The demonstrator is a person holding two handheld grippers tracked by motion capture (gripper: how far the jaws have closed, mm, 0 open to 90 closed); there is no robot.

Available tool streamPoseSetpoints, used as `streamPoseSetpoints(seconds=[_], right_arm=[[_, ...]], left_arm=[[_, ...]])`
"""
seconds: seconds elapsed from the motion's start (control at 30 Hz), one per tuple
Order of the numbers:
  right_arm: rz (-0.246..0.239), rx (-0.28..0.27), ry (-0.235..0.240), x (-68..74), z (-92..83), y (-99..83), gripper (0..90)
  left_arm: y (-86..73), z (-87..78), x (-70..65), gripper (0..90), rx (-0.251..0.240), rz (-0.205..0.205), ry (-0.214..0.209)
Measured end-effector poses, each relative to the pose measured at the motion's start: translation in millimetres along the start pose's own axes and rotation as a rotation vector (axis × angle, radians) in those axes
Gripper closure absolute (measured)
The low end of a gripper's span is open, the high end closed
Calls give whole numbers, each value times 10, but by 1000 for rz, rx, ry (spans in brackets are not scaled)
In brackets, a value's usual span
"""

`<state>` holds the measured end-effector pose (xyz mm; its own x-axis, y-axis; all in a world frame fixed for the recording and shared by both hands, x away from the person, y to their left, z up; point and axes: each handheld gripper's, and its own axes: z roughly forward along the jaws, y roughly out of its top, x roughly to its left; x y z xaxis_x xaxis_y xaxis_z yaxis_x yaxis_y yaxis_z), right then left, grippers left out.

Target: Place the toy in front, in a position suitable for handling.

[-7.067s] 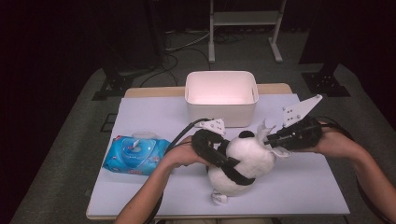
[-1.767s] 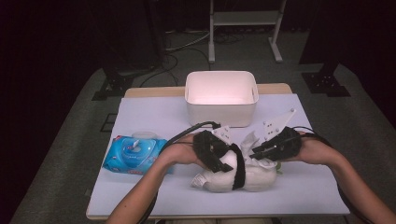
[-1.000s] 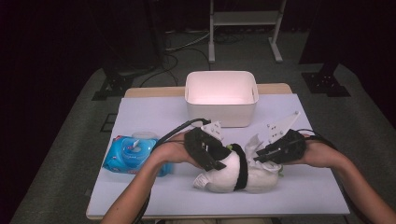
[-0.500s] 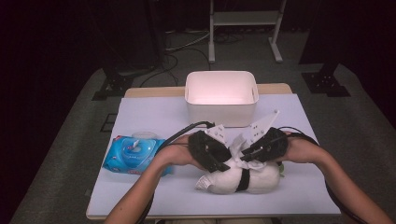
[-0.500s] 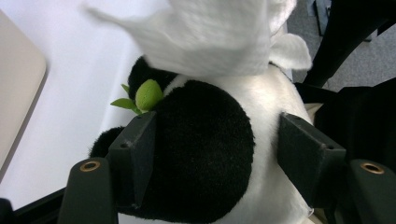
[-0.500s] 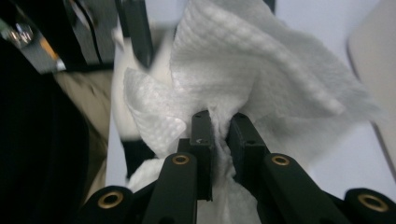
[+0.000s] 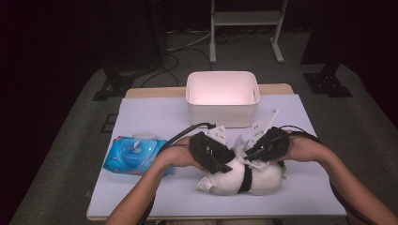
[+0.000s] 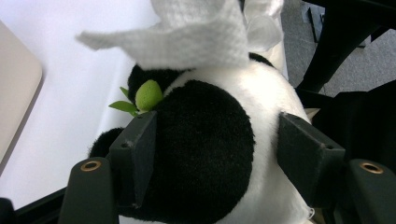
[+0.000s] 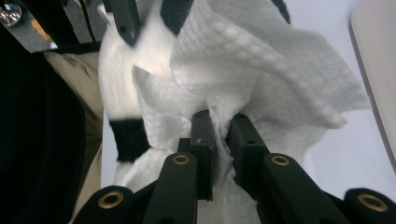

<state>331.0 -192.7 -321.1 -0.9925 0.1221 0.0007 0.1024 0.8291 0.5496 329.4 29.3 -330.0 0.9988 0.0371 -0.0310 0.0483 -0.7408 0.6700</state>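
Note:
A black and white plush panda [image 7: 248, 180] lies on its side on the white table near the front edge. My left gripper [image 7: 225, 161] holds it at its left end. In the left gripper view the pads press the panda [image 8: 205, 154] on both sides, after the jaws [image 8: 215, 135] closed in a little on it. My right gripper [image 7: 246, 157] is shut on a crumpled white wipe [image 7: 241, 145] and holds it against the top of the panda. In the right gripper view the wipe [image 9: 261, 70] is pinched between the two jaws [image 9: 219, 121] and drapes over the white fur [image 9: 116, 70].
A white plastic bin [image 7: 220, 112] stands at the back middle of the table. A blue pack of wipes [image 7: 133, 154] lies at the left, beside my left forearm. A metal stand [image 7: 244, 18] is on the floor behind the table.
The panda went from raised to lying on its side. Over the last second my right gripper moved left with the wipe across the panda. The left gripper stayed in place.

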Motion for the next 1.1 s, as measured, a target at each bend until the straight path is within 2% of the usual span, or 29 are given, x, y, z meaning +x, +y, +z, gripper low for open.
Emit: streamPoseSetpoints(seconds=[0.07, 0.33, 0.53, 0.63, 0.7, 0.77, 0.83, 0.9, 0.97, 1.0, 1.1], right_arm=[[5, 2, -3, 5, -39, -37, 803], [51, -20, -32, 13, -257, -248, 802], [83, -54, -31, 29, -264, -388, 802], [91, -66, -28, 31, -270, -434, 802], [94, -72, -28, 30, -268, -454, 802], [94, -69, -30, 36, -271, -458, 802], [93, -68, -27, 40, -269, -448, 802], [85, -69, -21, 52, -257, -420, 802], [72, -66, -22, 58, -232, -378, 802], [70, -62, -22, 62, -214, -347, 802], [59, -61, -14, 46, -177, -287, 802]], left_arm=[[11, 0, -3, 327, 6, 8, 0], [1, -25, 9, 325, 12, -4, 5], [4, -95, 6, 264, -12, -17, 18], [1, -138, -5, 220, -27, -29, 39], [-23, -164, 0, 203, -17, -32, 57], [-46, -175, 5, 190, -17, -46, 64], [-76, -145, 12, 194, 9, -49, 63], [-109, -101, 11, 221, 14, -46, 49], [-125, -79, 16, 232, 14, -54, 44], [-142, -55, 26, 240, -9, -59, 41], [-139, -21, 20, 252, -14, -49, 33]])
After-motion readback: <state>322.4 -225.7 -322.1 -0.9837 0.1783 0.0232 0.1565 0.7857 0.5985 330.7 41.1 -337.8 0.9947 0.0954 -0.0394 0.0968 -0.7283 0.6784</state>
